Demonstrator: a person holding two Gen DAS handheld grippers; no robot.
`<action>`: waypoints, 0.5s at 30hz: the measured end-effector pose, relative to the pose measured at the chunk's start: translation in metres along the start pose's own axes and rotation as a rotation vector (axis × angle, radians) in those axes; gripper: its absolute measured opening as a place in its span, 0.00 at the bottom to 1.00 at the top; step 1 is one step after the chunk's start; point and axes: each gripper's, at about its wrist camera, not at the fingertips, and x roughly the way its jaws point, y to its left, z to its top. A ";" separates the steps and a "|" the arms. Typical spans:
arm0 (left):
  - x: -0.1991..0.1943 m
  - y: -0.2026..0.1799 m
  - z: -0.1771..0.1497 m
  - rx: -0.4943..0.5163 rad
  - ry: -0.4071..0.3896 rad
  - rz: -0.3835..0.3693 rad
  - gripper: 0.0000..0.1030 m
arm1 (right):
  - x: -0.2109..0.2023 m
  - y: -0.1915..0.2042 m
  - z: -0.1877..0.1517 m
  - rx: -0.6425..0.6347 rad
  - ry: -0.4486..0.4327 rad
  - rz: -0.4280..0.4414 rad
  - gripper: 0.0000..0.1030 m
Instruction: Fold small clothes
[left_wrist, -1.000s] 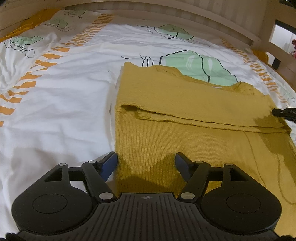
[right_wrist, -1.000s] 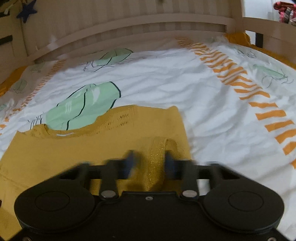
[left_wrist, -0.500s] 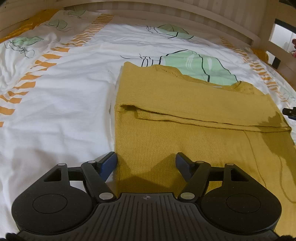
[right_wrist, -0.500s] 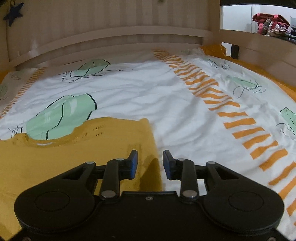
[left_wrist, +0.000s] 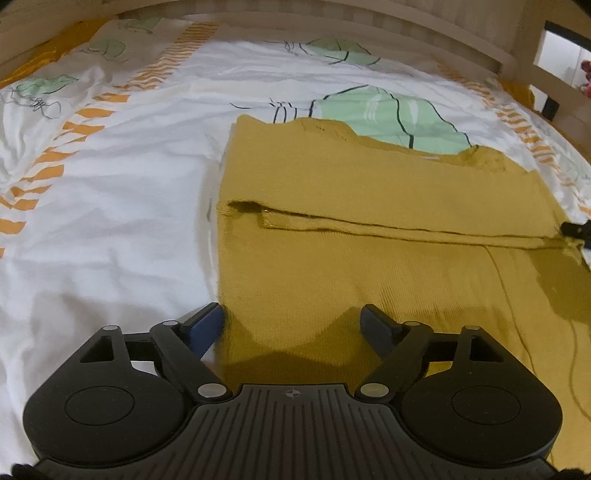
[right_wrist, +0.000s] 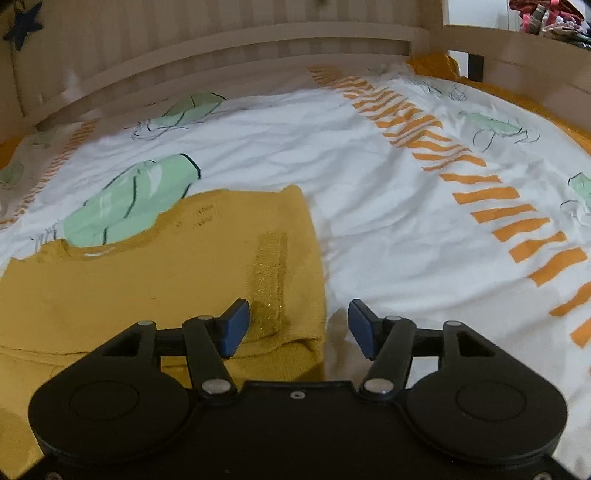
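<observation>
A mustard-yellow knit garment (left_wrist: 369, 229) lies flat on the bed, its upper part folded over in a band across the middle. My left gripper (left_wrist: 293, 323) hovers over its near left edge, its jaws opening wide, nothing pressed between them. In the right wrist view the same garment (right_wrist: 166, 266) shows its right edge with a glittery ribbed cuff (right_wrist: 269, 269) lying on top. My right gripper (right_wrist: 299, 325) is over that edge, its jaws opening; the cloth lies under and between them, not gripped. The right gripper's tip (left_wrist: 576, 230) peeks in at the left view's right edge.
The bed sheet (left_wrist: 110, 206) is white with orange stripes and green leaf prints. A wooden headboard (right_wrist: 229, 48) and side rail (right_wrist: 517, 44) bound the bed. A pile of coloured clothes (right_wrist: 546, 18) sits beyond the rail.
My right gripper was shut on the glittery cuff, then let it go and opened; the cuff now lies flat on the garment. The left gripper's jaws have spread a little wider.
</observation>
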 end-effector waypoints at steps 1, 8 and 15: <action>0.000 -0.001 -0.001 0.015 0.000 -0.002 0.80 | -0.009 0.000 -0.001 -0.003 -0.010 0.008 0.67; -0.016 0.007 -0.004 -0.063 -0.015 -0.061 0.68 | -0.084 0.005 -0.019 -0.040 -0.043 0.104 0.76; -0.092 0.007 -0.017 -0.143 -0.156 -0.090 0.61 | -0.155 0.005 -0.047 -0.060 -0.048 0.197 0.81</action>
